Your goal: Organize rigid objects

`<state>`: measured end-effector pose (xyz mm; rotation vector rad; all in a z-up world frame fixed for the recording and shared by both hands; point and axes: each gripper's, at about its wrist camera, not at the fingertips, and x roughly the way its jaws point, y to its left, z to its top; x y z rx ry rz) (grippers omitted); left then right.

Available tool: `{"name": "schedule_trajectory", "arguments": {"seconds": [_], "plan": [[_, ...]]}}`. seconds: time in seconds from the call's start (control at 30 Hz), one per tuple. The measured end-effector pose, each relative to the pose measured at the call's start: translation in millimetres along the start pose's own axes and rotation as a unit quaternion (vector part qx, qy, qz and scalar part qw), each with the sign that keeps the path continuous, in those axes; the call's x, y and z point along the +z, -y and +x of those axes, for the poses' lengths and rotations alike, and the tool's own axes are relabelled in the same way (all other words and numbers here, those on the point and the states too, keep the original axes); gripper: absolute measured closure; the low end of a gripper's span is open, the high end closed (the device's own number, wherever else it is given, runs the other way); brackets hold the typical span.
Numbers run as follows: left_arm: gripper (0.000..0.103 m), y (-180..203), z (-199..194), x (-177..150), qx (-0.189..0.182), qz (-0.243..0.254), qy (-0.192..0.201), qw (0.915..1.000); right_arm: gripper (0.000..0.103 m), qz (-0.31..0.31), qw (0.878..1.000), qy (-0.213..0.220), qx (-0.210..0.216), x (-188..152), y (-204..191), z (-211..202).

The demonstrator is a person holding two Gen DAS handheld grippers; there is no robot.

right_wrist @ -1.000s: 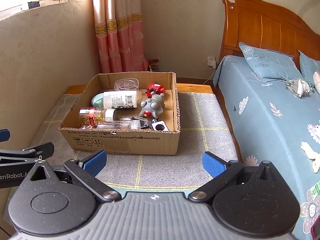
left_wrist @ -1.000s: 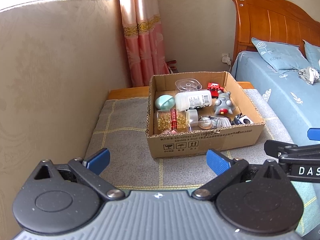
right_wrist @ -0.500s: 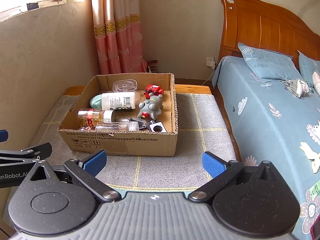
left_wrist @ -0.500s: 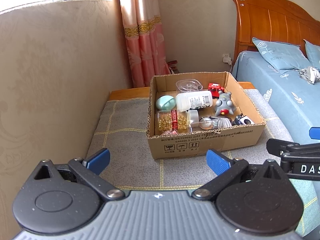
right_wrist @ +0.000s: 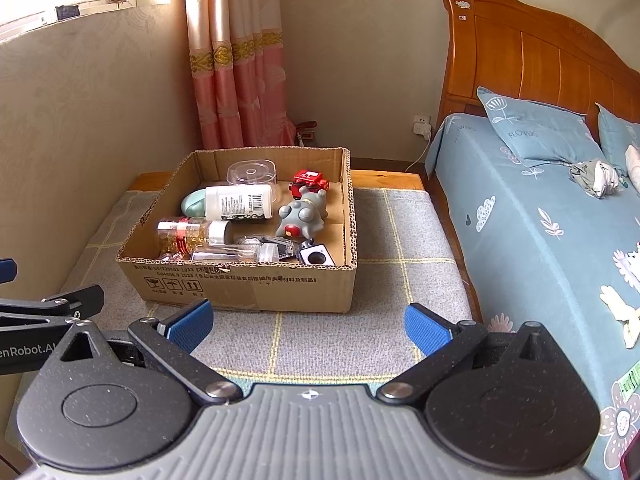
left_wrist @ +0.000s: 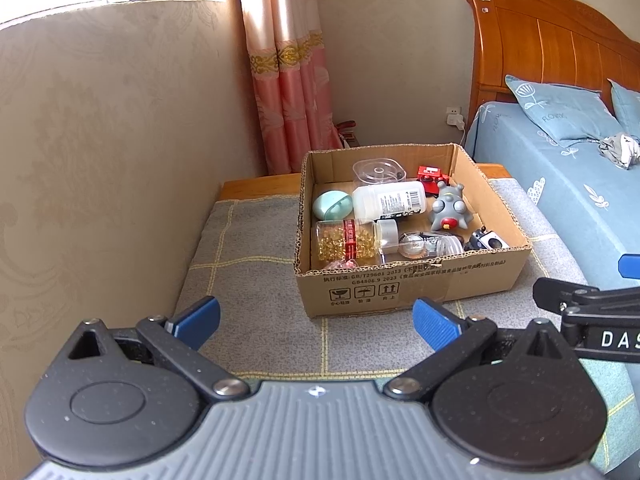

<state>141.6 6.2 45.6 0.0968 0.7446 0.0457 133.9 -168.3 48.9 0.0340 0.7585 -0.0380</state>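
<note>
A cardboard box (left_wrist: 408,284) sits ahead of both grippers on a grey checked mat (left_wrist: 256,280), holding all the small things. Seen from the left gripper (left_wrist: 316,320), it lies ahead and a little right of the gap between the jaws; from the right gripper (right_wrist: 308,322), ahead and a little left. Neither gripper touches it.

In the box a white bottle (left_wrist: 388,200) lies on its side toward the far half, with a mint-green case (left_wrist: 332,206) touching its bottom end and a clear round container (left_wrist: 378,170) behind it. A red toy car (left_wrist: 432,176) sits near the far wall, and a grey toy figure (left_wrist: 450,210) stands just in front of it. Nearer the jaws a clear jar of golden capsules (left_wrist: 348,240) lies on its side, next to some clear plastic pieces (left_wrist: 420,244) that are too jumbled to tell apart. A small dark gadget with a white face (left_wrist: 486,240) rests in the near corner on the bed side.

Both grippers have their blue-padded jaws spread wide, with nothing between them, hovering over the near edge of the mat. They are side by side, each visible at the edge of the other's view.

Beyond the box hangs a pink curtain (right_wrist: 236,80). A bed (right_wrist: 540,220) with blue bedding and a wooden headboard (right_wrist: 520,52) lies beyond the right gripper's outer jaw.
</note>
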Motion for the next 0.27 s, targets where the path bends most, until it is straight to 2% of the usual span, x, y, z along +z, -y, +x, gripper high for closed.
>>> {"name": "schedule_trajectory", "arguments": {"seconds": [0.27], "plan": [[0.001,0.7,-2.2,-1.4,-0.001,-0.003,0.0,1.0,0.0,0.0,1.0,0.002,0.001,-0.9,0.0,-0.9]]}}
